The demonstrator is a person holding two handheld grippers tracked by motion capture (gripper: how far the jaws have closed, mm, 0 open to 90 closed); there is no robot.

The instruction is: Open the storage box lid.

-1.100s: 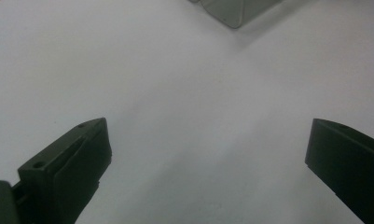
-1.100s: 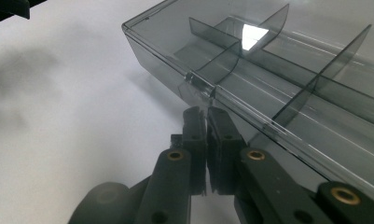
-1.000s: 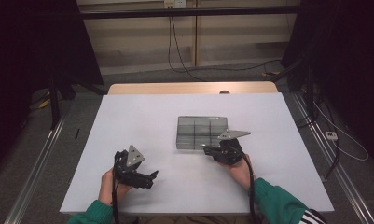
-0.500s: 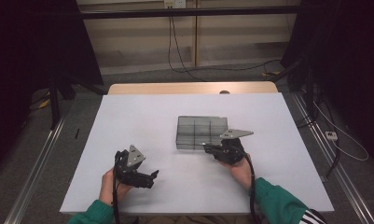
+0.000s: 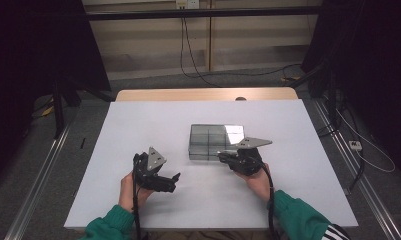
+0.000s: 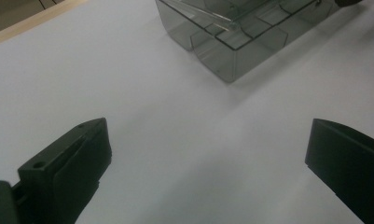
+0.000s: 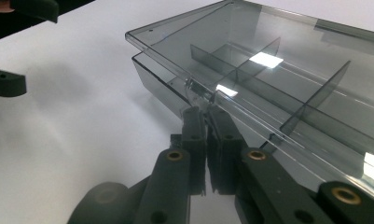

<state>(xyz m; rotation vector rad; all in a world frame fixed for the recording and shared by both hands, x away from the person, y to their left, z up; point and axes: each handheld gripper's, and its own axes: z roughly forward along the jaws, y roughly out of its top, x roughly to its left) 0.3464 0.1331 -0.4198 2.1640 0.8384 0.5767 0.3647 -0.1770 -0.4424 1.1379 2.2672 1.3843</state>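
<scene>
Clear smoky compartment box (image 5: 217,141) mid-table on white table (image 5: 138,125), lid slightly raised, right gripper (image 5: 222,156) at its 6 o'clock edge, jaws pinched together on the lid's front lip, left gripper (image 5: 176,179) at box's 8 o'clock, well apart, jaws wide, holding nothing.

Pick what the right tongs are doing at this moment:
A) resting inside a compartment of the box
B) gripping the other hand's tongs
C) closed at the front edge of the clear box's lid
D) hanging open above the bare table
C: in the right gripper view the right tongs stand shut with their tips at the front lip of the lid of the clear box, which looks slightly raised there.
</scene>
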